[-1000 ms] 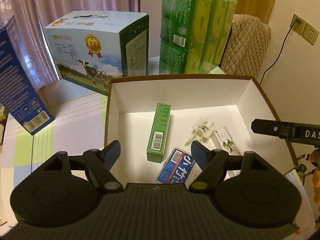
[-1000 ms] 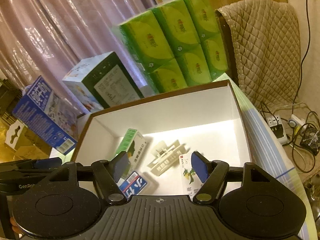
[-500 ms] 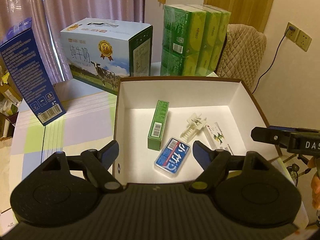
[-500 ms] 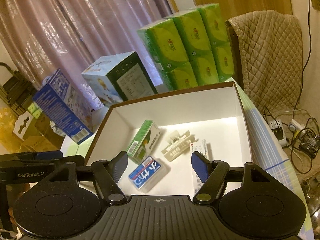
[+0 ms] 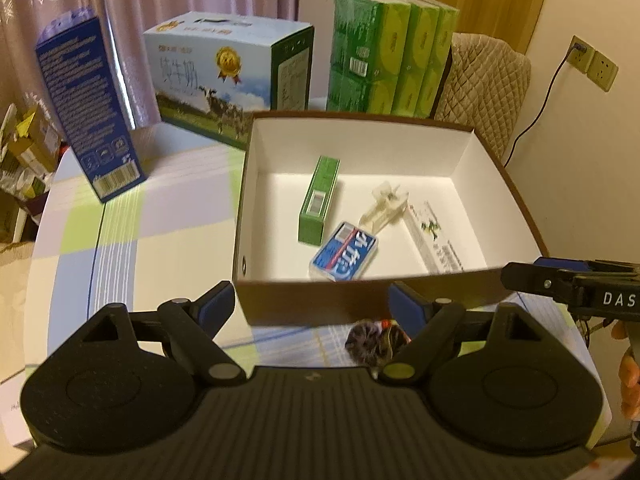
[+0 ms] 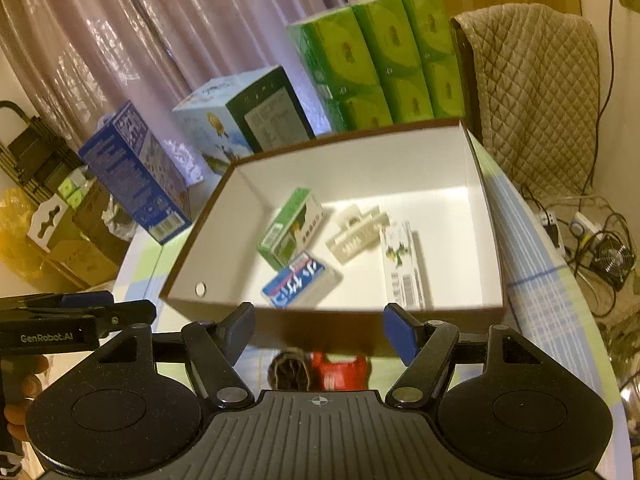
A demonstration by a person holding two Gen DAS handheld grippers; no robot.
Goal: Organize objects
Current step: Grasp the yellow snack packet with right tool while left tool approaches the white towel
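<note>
The left gripper [image 5: 312, 308] hangs with its jaws spread wide and nothing between them, just in front of the near wall of the brown box [image 5: 352, 300]. The right gripper [image 6: 318, 330] is likewise wide open and empty, also at the near wall of that box, its fingers [image 6: 400, 334] apart on either side of the wall's lower edge.

On the table [image 5: 132, 240] just in front of the box, between the left gripper's fingers and toward the right one, lies a dark scrunchie-like object [image 5: 370, 344]; beside it a small red item [image 6: 340, 372] shows in the right wrist view, too blurred to identify.

Inside the box, on its white floor, a green carton [image 5: 320, 200] lies toward the left wall. A blue-and-white pack [image 5: 344, 256] sits near the front wall, touching or nearly touching the carton's near end. A cream hair claw [image 5: 386, 206] rests near the middle, and a white flat box with a green figure [image 5: 436, 236] lies along the right side.

Behind the box stand a milk carton case [image 5: 228, 80] and a stack of green tissue packs [image 5: 384, 52]. To the box's left stands a tall blue box [image 5: 88, 108], tilted.
</note>
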